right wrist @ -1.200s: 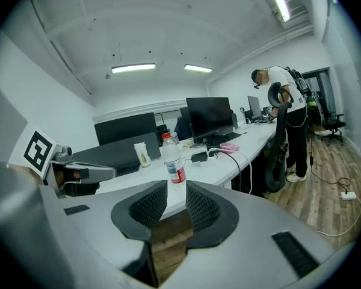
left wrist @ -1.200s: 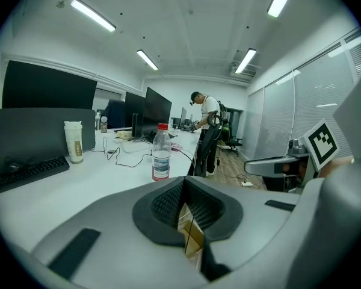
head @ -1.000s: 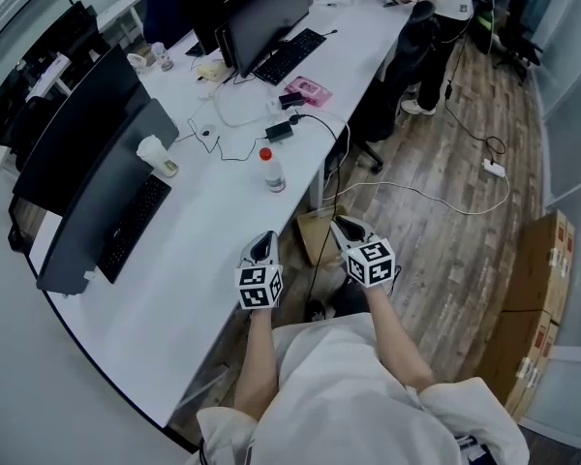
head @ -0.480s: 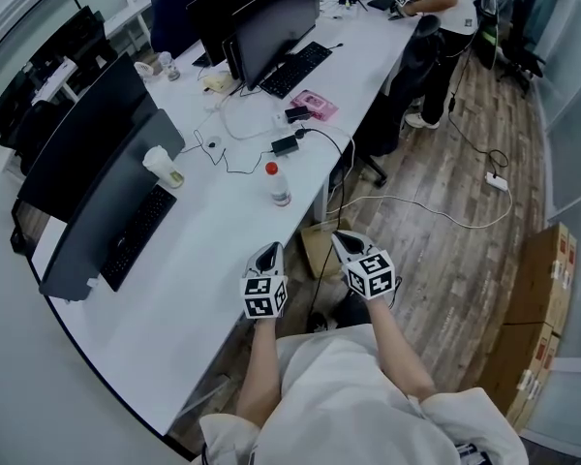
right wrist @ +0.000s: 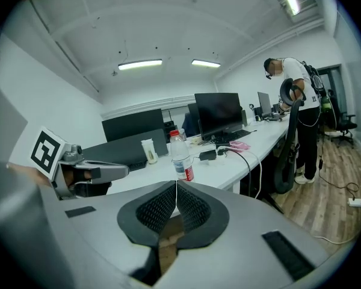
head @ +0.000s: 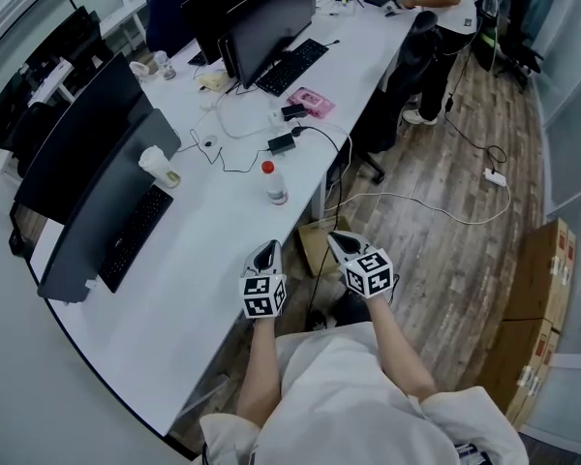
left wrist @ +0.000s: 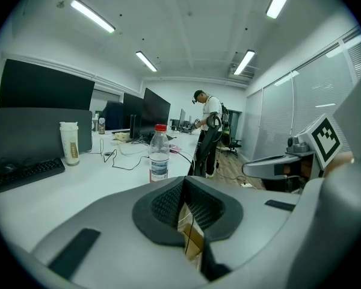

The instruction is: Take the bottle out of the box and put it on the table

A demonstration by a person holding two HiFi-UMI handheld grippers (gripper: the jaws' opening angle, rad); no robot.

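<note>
**Bottle upright on the table, both tongs closed and empty**

The bottle (head: 274, 184) stands upright on the white table (head: 198, 260), near its right edge, out of the box, with a charger and loose cable just beyond it. It is clear plastic with a red cap and a label round the middle. It probably handles light, and how full it is cannot be told. The thin, smooth wall would likely dent under a hard squeeze and slip if held loosely, so the labelled waist looks the safest place to take hold. The open cardboard box (head: 317, 242) sits on the floor against the table's right side, nearer the person. Nearest of all, the left gripper (head: 265, 250) and the right gripper (head: 337, 240) hover side by side, well short of the bottle, each with its pads pressed together on nothing.
</note>
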